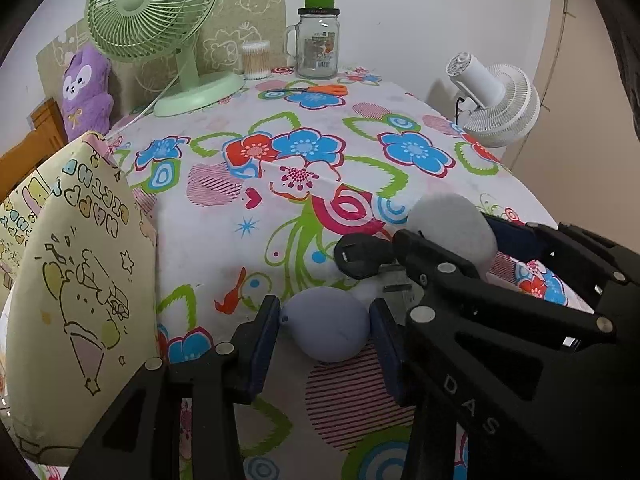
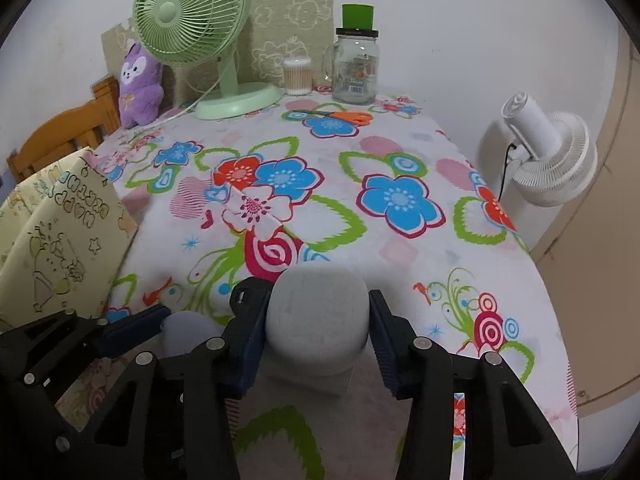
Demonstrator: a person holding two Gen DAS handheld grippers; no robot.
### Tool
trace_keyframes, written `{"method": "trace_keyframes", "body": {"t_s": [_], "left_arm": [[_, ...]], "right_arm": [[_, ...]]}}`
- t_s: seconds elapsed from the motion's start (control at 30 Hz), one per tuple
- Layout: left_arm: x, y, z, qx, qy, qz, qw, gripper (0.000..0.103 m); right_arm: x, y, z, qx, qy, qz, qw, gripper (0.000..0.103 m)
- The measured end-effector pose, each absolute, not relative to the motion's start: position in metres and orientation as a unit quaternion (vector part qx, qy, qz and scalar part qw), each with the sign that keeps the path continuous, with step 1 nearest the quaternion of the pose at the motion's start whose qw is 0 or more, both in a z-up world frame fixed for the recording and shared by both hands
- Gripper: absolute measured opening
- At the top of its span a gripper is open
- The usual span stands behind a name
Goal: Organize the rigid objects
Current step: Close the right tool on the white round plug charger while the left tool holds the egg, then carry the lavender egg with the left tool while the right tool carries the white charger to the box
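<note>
Low over the counter [image 1: 224, 248], left tool [image 1: 325, 330] spread wide astride the lilac egg-shaped blob [image 1: 325, 325], touching neither side, right tool [image 2: 318, 318] likewise parted round the grey rounded case [image 2: 318, 312] just rightward, black plug [image 1: 360, 256] between.

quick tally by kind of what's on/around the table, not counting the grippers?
Fans: 2 (green fan, white fan)
Rounded objects between gripper fingers: 2 (lavender egg-shaped object, grey rounded object)
Glass jar: 1
Cotton swab tub: 1
Scissors: 1
Plush toy: 1
Gift bag: 1
Black key: 1
Total: 10
</note>
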State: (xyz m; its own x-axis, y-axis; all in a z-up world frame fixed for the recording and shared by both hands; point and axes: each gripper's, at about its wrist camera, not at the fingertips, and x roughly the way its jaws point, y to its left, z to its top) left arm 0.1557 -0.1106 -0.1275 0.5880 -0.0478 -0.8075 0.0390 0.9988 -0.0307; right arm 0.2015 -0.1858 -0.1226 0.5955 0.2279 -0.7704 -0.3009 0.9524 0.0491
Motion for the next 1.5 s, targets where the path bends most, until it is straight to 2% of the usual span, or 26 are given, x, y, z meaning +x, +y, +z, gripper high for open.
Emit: {"method": "trace_keyframes", "body": {"t_s": [1.5], "left_arm": [[0.075, -0.115, -0.060, 0.033, 0.384, -0.047, 0.921, 0.047]], "right_arm": [[0.113, -0.198, -0.054, -0.008, 0.386, 0.114, 0.916, 0.051]]}}
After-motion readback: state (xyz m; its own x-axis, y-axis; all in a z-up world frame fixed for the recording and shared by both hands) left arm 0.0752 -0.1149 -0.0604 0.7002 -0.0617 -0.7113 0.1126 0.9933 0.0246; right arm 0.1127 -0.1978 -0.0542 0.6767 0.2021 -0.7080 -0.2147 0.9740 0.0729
